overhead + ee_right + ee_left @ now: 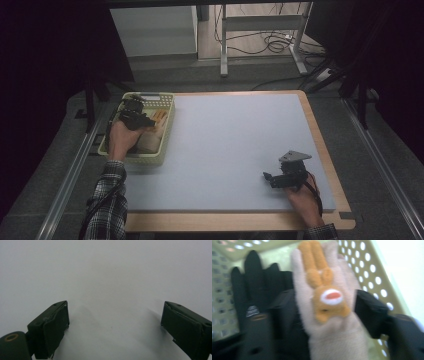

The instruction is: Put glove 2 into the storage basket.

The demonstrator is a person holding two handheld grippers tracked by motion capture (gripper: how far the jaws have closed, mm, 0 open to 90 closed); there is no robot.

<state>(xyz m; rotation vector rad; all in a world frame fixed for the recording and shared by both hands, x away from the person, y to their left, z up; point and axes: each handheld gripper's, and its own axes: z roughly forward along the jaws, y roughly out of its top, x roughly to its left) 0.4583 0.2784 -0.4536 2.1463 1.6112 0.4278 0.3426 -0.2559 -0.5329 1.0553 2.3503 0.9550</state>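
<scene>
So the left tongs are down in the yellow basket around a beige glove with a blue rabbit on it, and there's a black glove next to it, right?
Nearly. The rabbit is orange, not blue. The left gripper view shows the left tongs down in the yellow basket, their jaws on either side of the beige glove with an orange rabbit on it, and a black glove next to it.

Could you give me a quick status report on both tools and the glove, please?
Left tool in the basket, jaws either side of the beige glove; grip unconfirmed. Right tool open over bare table. Black glove lies beside it.
</scene>
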